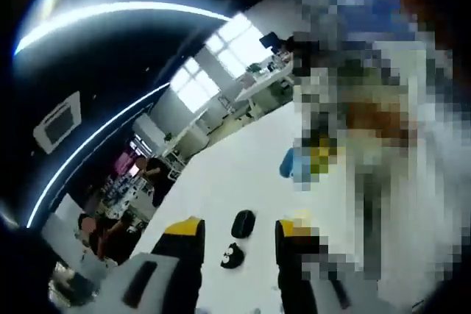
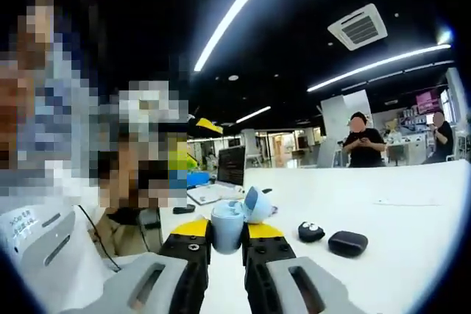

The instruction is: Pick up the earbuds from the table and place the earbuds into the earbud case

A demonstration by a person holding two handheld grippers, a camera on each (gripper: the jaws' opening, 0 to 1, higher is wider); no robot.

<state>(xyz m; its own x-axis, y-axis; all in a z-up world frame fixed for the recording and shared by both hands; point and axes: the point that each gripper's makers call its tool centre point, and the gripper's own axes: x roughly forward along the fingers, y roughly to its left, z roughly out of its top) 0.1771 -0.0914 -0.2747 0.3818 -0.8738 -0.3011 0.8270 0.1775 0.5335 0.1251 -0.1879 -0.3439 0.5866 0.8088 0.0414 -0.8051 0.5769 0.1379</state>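
Observation:
In the right gripper view my right gripper (image 2: 228, 232) is shut on a light blue earbud case (image 2: 227, 227). The case stands upright with its lid (image 2: 257, 204) flipped open to the right. On the white table (image 2: 397, 226) just right of it lie a small black piece with two pale dots (image 2: 310, 232) and a shut black case (image 2: 347, 243). In the left gripper view my left gripper (image 1: 237, 229) is open with nothing in it. Beyond its jaws the black case (image 1: 243, 223) and the dotted black piece (image 1: 232, 256) lie on the table (image 1: 235, 174). I cannot tell the earbuds apart.
An open laptop (image 2: 230, 165) and a flat white device (image 2: 208, 193) sit further back on the table. Two people (image 2: 360, 141) stand behind it. A person sits close at the left. A blue object (image 1: 289, 163) shows at the mosaic's edge.

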